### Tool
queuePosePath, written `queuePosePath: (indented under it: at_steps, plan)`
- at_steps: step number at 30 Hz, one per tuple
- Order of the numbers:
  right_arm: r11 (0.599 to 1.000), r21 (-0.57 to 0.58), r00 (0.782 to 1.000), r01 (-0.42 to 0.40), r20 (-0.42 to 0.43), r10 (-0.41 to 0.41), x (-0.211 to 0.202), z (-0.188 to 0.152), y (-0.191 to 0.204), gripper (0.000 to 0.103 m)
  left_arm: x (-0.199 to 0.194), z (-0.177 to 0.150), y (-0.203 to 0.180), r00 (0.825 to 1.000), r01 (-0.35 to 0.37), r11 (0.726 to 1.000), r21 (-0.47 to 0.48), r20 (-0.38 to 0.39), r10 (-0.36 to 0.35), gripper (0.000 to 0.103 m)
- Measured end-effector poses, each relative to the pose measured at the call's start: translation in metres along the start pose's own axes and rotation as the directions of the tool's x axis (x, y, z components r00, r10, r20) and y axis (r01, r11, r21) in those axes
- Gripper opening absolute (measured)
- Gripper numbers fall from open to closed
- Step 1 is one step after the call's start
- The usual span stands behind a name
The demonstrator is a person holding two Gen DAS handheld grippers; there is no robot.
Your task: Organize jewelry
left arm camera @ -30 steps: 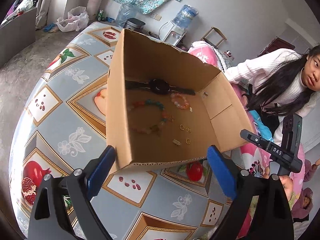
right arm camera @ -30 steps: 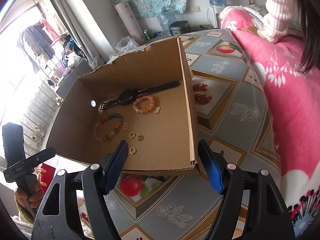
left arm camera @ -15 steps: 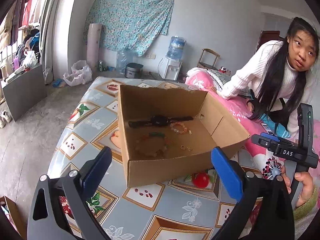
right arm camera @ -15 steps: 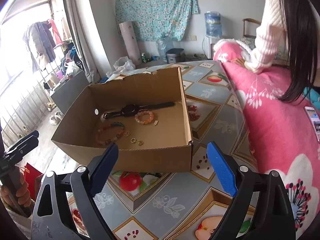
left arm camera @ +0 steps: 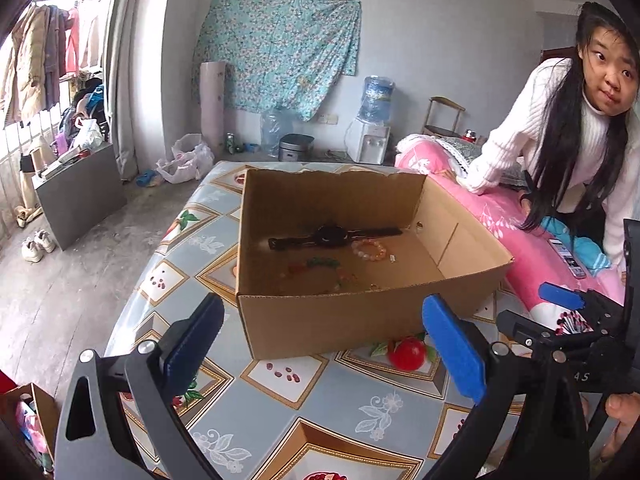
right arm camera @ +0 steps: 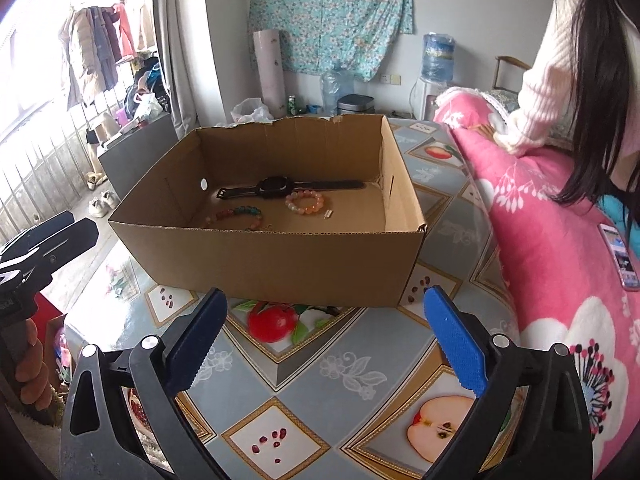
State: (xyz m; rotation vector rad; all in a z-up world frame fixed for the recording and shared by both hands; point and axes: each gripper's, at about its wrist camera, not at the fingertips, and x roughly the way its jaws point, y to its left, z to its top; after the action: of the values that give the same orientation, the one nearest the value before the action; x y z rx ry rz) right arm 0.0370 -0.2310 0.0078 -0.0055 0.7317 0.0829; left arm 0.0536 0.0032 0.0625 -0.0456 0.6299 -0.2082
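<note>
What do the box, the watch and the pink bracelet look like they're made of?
Box: corrugated cardboard, matte brown, with fluting at the cut rim. Watch: black strap, likely rubber or plastic with a dull sheen. Pink bracelet: glossy round beads, stone or glass; I can't tell which.

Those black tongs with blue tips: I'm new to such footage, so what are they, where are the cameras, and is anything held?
They are hand-held grippers; a person carries one in each hand, each with a camera looking along its fingers. One picture shows the left gripper, the other the right gripper. Both are open and empty; the right one's jaws have just been opening. On the fruit-patterned table stands a cardboard box holding a black watch, a pink bead bracelet and a multicoloured bead bracelet.
</note>
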Motion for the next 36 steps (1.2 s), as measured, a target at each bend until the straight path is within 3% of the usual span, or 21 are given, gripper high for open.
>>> queuePosePath:
  at_steps: [5, 11, 19, 25, 36]
  plan:
    - [1.0, 0.008, 0.999, 0.03, 0.016, -0.03, -0.001, 0.001, 0.002, 0.095, -0.003, 0.001, -0.008, 0.989, -0.146, 0.989, 0.029, 0.044, 0.144, 0.098]
    - [0.997, -0.004, 0.996, 0.074, 0.047, -0.074, -0.004, 0.006, 0.007, 0.095, -0.006, 0.001, -0.018, 0.98, -0.192, 0.979, 0.062, 0.066, 0.188, 0.098]
    - [0.993, -0.007, 0.991, 0.12, 0.061, -0.119, -0.001, 0.013, 0.01, 0.095, 0.007, 0.003, -0.024, 0.987, -0.158, 0.982, 0.101, 0.001, 0.158, 0.098]
    - [0.987, -0.007, 0.986, 0.159, 0.062, -0.158, 0.0, 0.012, 0.013, 0.095, 0.01, 0.0, -0.023, 0.994, -0.107, 0.992, 0.06, -0.032, 0.109, 0.098]
    - [0.991, -0.001, 0.991, 0.132, 0.023, -0.131, 0.006, 0.014, 0.013, 0.095, 0.011, -0.002, -0.006, 0.99, -0.128, 0.991, -0.041, -0.066, 0.125, 0.098]
